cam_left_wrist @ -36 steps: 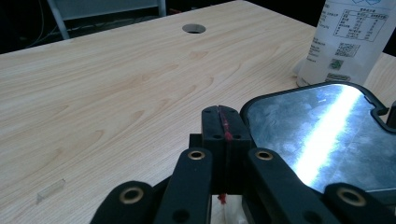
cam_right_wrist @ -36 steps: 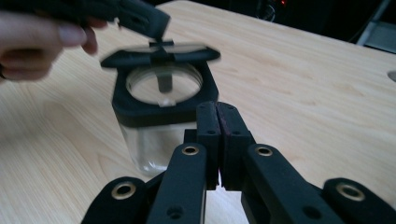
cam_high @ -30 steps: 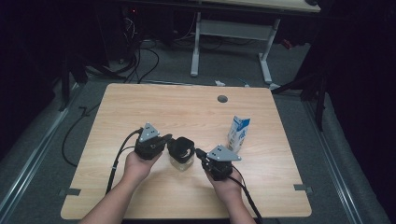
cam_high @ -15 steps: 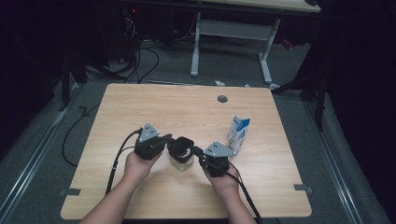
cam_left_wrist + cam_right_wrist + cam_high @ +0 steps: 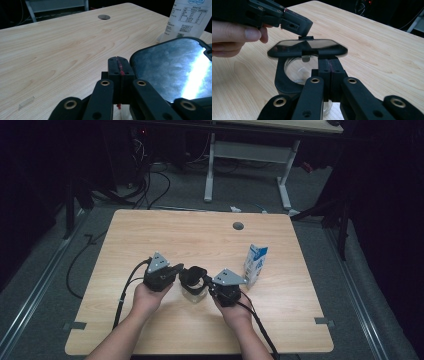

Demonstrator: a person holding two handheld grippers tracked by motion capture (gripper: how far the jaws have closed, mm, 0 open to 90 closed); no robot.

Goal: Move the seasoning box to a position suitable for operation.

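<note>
A small glass jar [image 5: 194, 293] with a black collar stands on the table near its front, between my two grippers. Its flat black lid [image 5: 307, 46] hovers level just above the mouth [image 5: 297, 71]. My left gripper [image 5: 179, 271] comes in from the left, jaws shut, its tip resting at the small tab on the lid's far edge [image 5: 305, 37]. In the left gripper view its shut tips [image 5: 119, 61] lie beside the glossy lid [image 5: 172, 67]. My right gripper [image 5: 329, 62], also shut, butts against the lid's near edge; nothing shows between its jaws.
A blue-and-white carton [image 5: 255, 262] stands upright just right of my right gripper and shows behind the lid [image 5: 190, 17]. A round cable hole [image 5: 238, 226] sits at the table's far side. The wooden tabletop [image 5: 175, 235] stretches beyond. A desk frame and cables lie on the floor behind.
My right gripper has edged slightly left, closer to the jar. The left gripper, the jar and the carton stay where they were.
</note>
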